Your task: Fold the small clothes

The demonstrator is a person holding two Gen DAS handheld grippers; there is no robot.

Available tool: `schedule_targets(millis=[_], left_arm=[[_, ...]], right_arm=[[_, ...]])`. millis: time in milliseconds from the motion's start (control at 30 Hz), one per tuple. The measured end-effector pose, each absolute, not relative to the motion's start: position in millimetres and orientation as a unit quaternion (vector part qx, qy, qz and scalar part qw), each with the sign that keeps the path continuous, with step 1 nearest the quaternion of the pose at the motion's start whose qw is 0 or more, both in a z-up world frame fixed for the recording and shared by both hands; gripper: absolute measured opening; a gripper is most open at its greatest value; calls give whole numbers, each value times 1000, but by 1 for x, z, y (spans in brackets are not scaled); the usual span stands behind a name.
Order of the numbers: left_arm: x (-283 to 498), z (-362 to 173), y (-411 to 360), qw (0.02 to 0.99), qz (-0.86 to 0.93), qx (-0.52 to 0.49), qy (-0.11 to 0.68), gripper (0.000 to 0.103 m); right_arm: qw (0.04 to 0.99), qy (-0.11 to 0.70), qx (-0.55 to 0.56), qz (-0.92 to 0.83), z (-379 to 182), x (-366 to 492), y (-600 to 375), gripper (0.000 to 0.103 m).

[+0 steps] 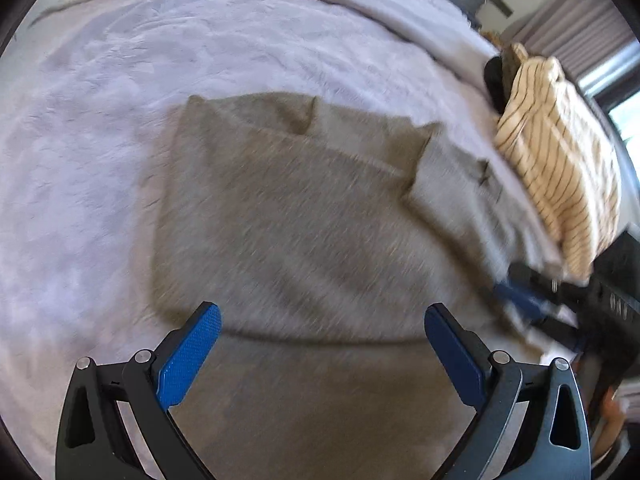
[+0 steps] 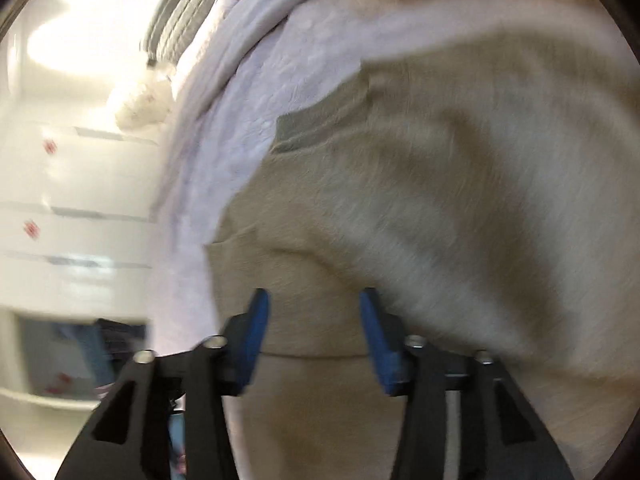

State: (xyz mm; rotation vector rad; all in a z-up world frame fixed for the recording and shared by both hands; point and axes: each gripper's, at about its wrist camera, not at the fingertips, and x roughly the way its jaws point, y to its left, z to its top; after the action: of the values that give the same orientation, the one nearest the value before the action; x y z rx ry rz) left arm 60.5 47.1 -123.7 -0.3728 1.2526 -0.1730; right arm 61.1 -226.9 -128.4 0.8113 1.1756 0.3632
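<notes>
A grey-brown garment (image 1: pixel 288 216) lay partly folded on a pale lilac blanket (image 1: pixel 100 128) that covered the bed. In the left wrist view it sat in the middle, its near edge just in front of the fingertips, with one flap turned back toward the far right. The left tongs (image 1: pixel 322 320) hung over that near edge with their blue pads (image 1: pixel 192 356) spread wide; nothing was pinched between them.

To the right of the garment, a cream cloth with thin dark stripes (image 1: pixel 556 160) was heaped on the blanket, touching or just beside the garment's right side. The right tongs (image 1: pixel 532 300) showed at the right edge of this view, blurred, close to the garment's right side.

In the right wrist view the right tongs (image 2: pixel 314 300) stood spread apart over the garment (image 2: pixel 460 184), the fabric lying between and under the pads (image 2: pixel 256 332) without being pressed by them. The ribbed band of the garment (image 2: pixel 316 120) lay farther off, next to the blanket (image 2: pixel 248 92). Left of the bed stood white drawers (image 2: pixel 72 208), blurred.
</notes>
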Motion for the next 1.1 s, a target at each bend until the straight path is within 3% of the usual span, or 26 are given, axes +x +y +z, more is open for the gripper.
schedule_targets(millis=[300, 333, 367, 400, 633, 900, 933, 967, 1000, 1033, 1100], left_arm=[[75, -136, 42, 787, -102, -208, 572, 102], [75, -135, 45, 785, -105, -215, 572, 102], [75, -134, 46, 784, -108, -221, 570, 102], [77, -132, 47, 783, -112, -227, 568, 102], [96, -120, 39, 774, -175, -267, 547, 102], [116, -139, 3, 741, -221, -292, 563, 102], [116, -138, 2, 743, -220, -292, 560, 92], [117, -137, 1, 747, -219, -289, 557, 76], [118, -137, -1, 746, -224, -283, 559, 26], [121, -140, -2, 736, -234, -286, 568, 13], [119, -135, 1, 747, -230, -279, 558, 13]], right_arm=[[675, 446, 578, 108, -184, 65, -232, 57], [667, 436, 595, 104, -186, 65, -232, 50], [662, 430, 605, 102, -186, 66, -233, 14], [662, 429, 605, 108, -184, 68, -233, 9], [695, 444, 528, 202, -151, 70, -213, 9], [669, 469, 530, 229, -162, 53, -203, 9], [671, 471, 525, 230, -161, 52, -203, 9], [675, 474, 518, 230, -160, 51, -204, 13], [679, 478, 509, 227, -160, 51, -204, 13], [683, 485, 500, 219, -160, 52, -202, 15], [684, 497, 491, 208, -162, 46, -211, 27]])
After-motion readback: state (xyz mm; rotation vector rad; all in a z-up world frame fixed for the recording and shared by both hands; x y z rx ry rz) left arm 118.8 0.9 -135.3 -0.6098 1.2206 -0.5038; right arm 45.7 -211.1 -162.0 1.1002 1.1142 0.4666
